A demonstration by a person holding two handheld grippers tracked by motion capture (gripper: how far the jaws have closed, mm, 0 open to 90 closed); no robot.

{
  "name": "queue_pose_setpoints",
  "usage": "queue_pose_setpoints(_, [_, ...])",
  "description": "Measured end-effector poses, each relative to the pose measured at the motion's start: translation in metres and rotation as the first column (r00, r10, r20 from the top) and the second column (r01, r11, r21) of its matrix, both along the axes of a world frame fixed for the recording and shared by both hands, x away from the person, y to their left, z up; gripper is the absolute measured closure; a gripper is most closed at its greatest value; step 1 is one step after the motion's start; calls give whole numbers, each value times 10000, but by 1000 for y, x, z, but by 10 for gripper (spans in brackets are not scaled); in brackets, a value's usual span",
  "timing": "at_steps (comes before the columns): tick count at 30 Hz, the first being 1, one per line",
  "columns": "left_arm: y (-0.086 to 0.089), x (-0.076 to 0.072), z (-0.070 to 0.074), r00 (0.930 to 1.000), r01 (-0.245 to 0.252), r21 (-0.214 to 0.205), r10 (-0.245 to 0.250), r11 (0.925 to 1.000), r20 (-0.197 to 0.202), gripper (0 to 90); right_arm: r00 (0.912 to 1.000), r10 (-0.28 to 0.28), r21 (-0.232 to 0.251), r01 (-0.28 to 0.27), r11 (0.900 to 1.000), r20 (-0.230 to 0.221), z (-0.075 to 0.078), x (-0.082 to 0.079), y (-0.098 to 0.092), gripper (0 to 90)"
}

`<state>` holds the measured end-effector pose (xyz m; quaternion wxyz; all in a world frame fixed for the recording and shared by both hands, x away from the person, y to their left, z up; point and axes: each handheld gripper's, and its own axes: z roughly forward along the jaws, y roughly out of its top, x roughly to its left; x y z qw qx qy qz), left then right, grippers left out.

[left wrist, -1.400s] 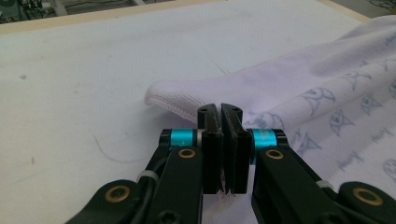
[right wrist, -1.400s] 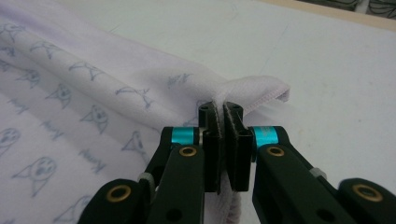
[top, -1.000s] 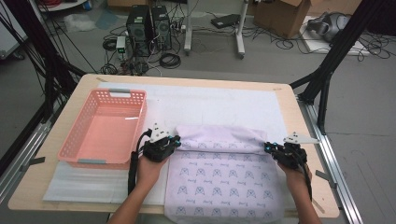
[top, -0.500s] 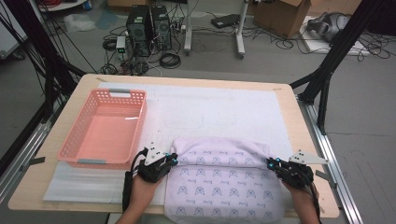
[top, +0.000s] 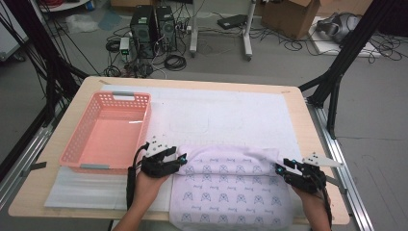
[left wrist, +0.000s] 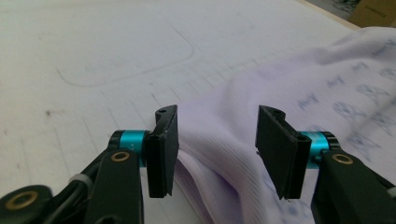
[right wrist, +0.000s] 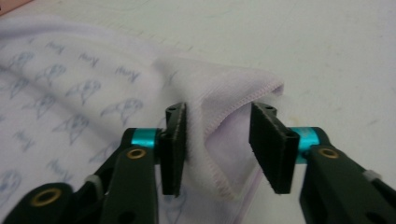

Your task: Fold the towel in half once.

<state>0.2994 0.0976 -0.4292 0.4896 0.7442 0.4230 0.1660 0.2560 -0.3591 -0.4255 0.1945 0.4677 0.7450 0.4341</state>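
Note:
A pale lilac cloth [top: 231,187] printed with small blue figures lies folded at the table's near edge. My left gripper [top: 181,159] is at the cloth's left fold. Its jaws have just been opening and now stand apart, with the cloth's edge [left wrist: 219,149] loose between them. My right gripper [top: 279,169] is at the right end of the fold. Its jaws too have just been opening; a stitched corner of the cloth [right wrist: 219,140] stands between them, with neither pad pressing on it.
A pink plastic basket [top: 82,144] sits at the left on a white mat [top: 231,115] that covers most of the wooden table. Black frame legs, computers and cables stand on the floor beyond the far edge.
Both grippers pulled the folded edge of the cloth toward the near side, laying it over the lower part. Their jaws, shut on the cloth before, now stand apart.

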Motion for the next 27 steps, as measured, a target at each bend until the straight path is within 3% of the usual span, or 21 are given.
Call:
queue_pose_setpoints(7, [-11, 27, -6, 9995, -87, 585, 105, 9982, -311, 469, 9992, -366, 388, 359, 9986, 166, 10, 26, 7, 463])
queue_pose_setpoints(13, [-18, 35, -17, 9958, 52, 1037, 44, 9946, -917, 485, 9956, -492, -318, 467, 9984, -804, 0, 49, 19, 454])
queue_pose_setpoints(16, [-20, 37, -19, 9955, 30, 1192, 84, 9929, -948, 545, 9908, -559, -1014, 435, 9939, -1230, -11, 59, 25, 553])
queue_pose_setpoints(18, [-22, 36, -20, 9964, 19, 1360, 96, 9907, -837, 652, 9881, -433, -1187, 257, 9926, -1477, -17, 63, 26, 650])
queue_pose_setpoints(21, [-19, 37, -21, 9958, -142, 907, 223, 9958, -888, 793, 9897, -386, -1162, 225, 9930, -1380, -16, 63, 23, 799])
queue_pose_setpoints(27, [-16, 32, -13, 9992, -194, 619, 216, 9979, -341, 831, 9963, -304, -1060, 218, 9941, -802, -8, 54, 17, 829])
